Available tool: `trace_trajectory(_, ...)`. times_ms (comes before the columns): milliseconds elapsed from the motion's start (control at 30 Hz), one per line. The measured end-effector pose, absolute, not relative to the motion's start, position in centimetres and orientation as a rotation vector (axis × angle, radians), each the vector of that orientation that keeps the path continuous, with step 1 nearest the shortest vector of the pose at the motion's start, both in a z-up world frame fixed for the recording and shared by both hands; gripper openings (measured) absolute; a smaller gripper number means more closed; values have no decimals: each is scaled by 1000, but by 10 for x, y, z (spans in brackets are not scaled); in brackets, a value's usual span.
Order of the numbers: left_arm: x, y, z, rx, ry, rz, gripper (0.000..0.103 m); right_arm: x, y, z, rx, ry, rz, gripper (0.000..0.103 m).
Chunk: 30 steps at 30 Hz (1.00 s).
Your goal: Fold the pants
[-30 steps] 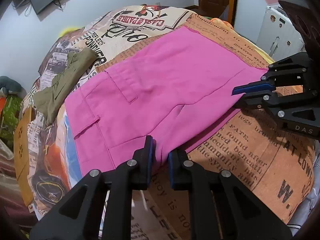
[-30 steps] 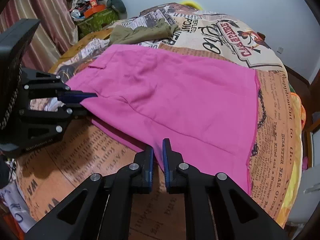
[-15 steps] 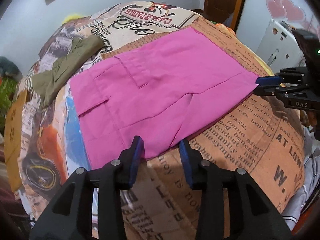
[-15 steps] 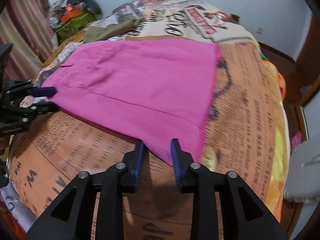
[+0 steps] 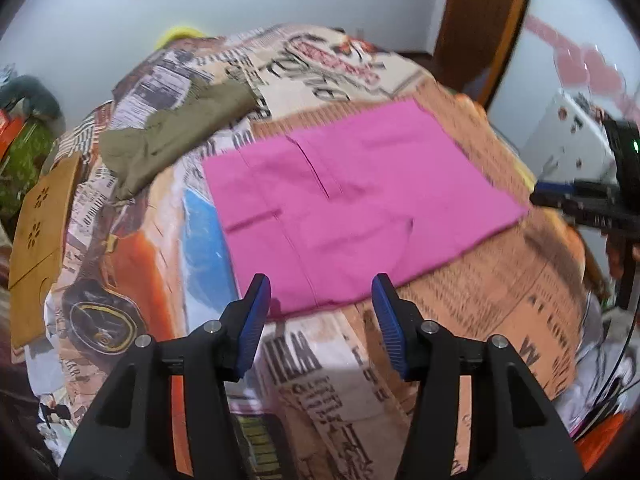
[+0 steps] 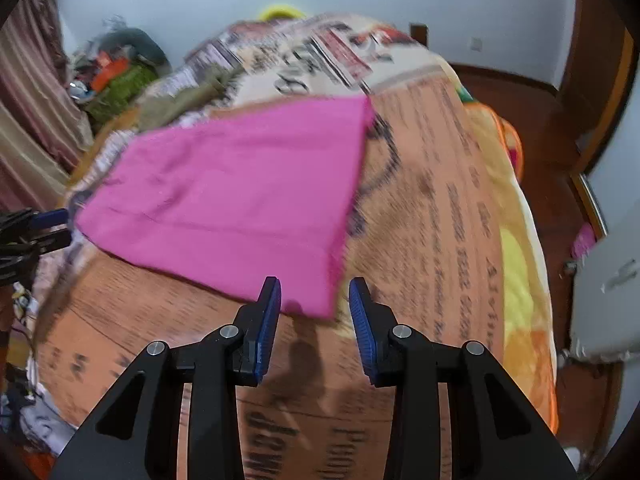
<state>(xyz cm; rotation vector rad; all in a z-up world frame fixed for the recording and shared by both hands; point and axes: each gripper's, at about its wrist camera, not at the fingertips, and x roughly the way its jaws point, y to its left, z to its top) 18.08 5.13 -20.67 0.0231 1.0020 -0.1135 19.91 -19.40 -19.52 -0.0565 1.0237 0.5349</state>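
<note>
The pink pants (image 5: 352, 200) lie flat and folded in a rectangle on the newspaper-print bedspread (image 5: 460, 320); they also show in the right wrist view (image 6: 240, 196). My left gripper (image 5: 320, 312) is open and empty, just off the near edge of the pants. My right gripper (image 6: 314, 312) is open and empty, just off the near corner of the pants. The right gripper shows at the right edge of the left wrist view (image 5: 560, 196). The left gripper shows at the left edge of the right wrist view (image 6: 44, 224).
Olive green pants (image 5: 176, 136) lie on the bed beyond the pink pants. A wooden board (image 5: 40, 240) sits at the bed's left side. A white appliance (image 5: 568, 136) and a wooden door (image 5: 484, 28) stand to the right.
Both grippers have let go of the pink pants, opened wide and pulled back. The pants now lie flat on the bed.
</note>
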Motion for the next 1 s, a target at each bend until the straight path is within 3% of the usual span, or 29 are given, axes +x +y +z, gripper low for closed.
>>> trace_trajectory(233,209,49,-201,-34,981,-80,54,201,-142,-178,-21,963,649,32)
trace_trajectory(533,222,42,-248,-29,1082,-40,54,207,-101,-219,-99,1070,673,32)
trace_trajectory(1000,204,55,-253,-14,1054,-38,54,213,-167,-239,-79,1112,522,33)
